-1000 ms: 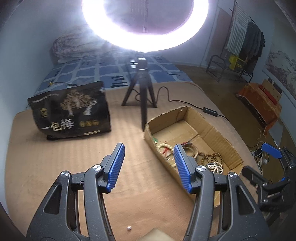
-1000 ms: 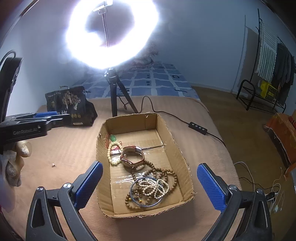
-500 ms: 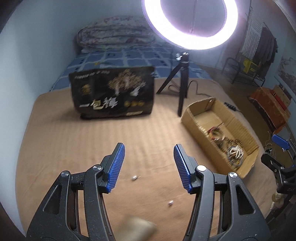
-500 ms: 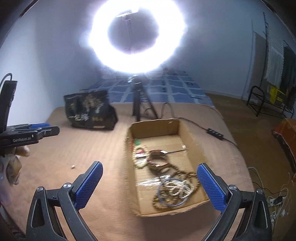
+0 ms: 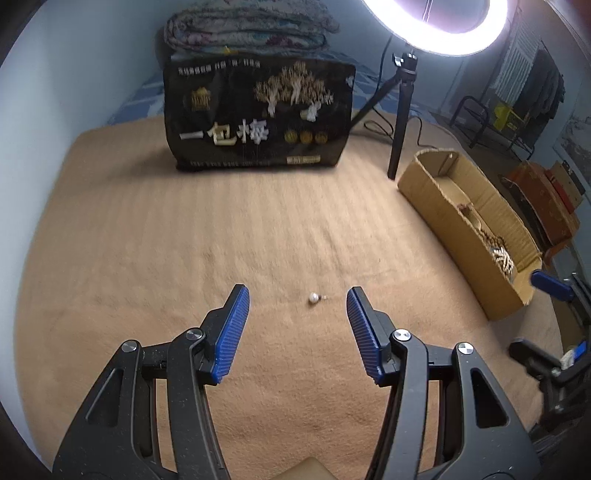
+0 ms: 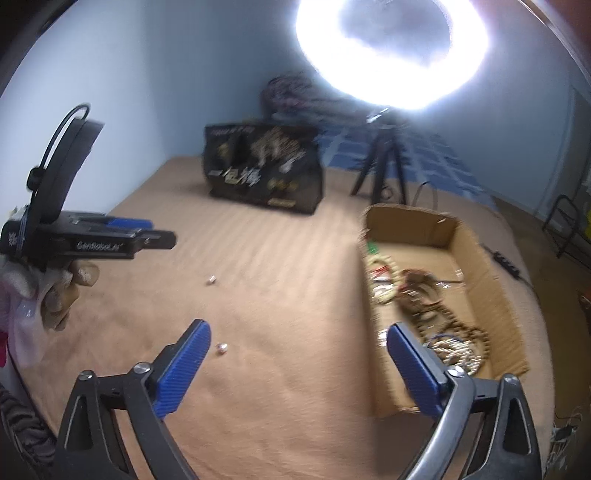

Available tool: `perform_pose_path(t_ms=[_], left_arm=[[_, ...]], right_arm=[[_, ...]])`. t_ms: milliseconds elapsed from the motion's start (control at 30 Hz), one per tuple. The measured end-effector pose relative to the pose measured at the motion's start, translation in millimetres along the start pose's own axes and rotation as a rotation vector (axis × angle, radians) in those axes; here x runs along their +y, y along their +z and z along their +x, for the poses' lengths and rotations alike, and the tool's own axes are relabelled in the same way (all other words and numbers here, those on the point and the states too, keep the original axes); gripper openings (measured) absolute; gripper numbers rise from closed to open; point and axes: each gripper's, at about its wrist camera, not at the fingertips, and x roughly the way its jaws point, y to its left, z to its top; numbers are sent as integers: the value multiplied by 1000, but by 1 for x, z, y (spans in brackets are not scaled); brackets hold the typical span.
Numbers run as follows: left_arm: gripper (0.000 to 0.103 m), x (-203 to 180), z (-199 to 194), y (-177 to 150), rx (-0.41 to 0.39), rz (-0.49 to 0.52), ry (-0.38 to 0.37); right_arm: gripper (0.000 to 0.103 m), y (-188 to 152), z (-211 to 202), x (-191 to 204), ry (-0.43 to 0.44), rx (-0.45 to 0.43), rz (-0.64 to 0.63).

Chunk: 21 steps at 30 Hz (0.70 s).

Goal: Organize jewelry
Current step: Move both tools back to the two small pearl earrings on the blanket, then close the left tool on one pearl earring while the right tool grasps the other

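Note:
A small pearl earring [image 5: 314, 297] lies on the tan blanket just ahead of my open, empty left gripper [image 5: 297, 295], slightly right of its middle. In the right wrist view two small earrings lie on the blanket: one farther off [image 6: 212, 280], below the left gripper [image 6: 147, 236], and one [image 6: 222, 348] beside my right gripper's left fingertip [image 6: 197, 334]. My right gripper [image 6: 299, 332] is open and empty. The cardboard box [image 6: 491, 280] to the right holds bead bracelets and necklaces [image 6: 447, 332]; it also shows in the left wrist view [image 5: 443, 199].
A black printed bag [image 5: 258, 110] stands at the back of the blanket. A ring light on a tripod [image 5: 400, 110] stands beside the box, with a cable running right. Folded bedding [image 5: 247, 26] lies behind the bag. The blanket's edge drops off at right.
Both grippers have swung left, away from the box and toward the open blanket. The pearl earring now lies between the left gripper's fingertips instead of near its base. Both stay open.

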Motion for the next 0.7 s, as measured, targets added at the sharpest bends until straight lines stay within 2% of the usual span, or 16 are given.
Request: perform_pose_path(t_ms=[167, 333, 433, 633, 700], left_arm=[[56, -1, 9, -11, 8, 42, -23], [55, -11, 23, -18, 35, 98, -55], [47, -17, 29, -19, 40, 126, -64], [39, -18, 47, -21, 62, 133, -70], [33, -18, 53, -21, 66, 135, -72]], right_arm=[[84, -10, 21, 16, 53, 50, -32], [69, -18, 41, 22, 137, 88, -2], [61, -20, 53, 29, 153, 114, -9], [49, -23, 67, 37, 164, 149, -15], [47, -23, 70, 38, 167, 152, -13]])
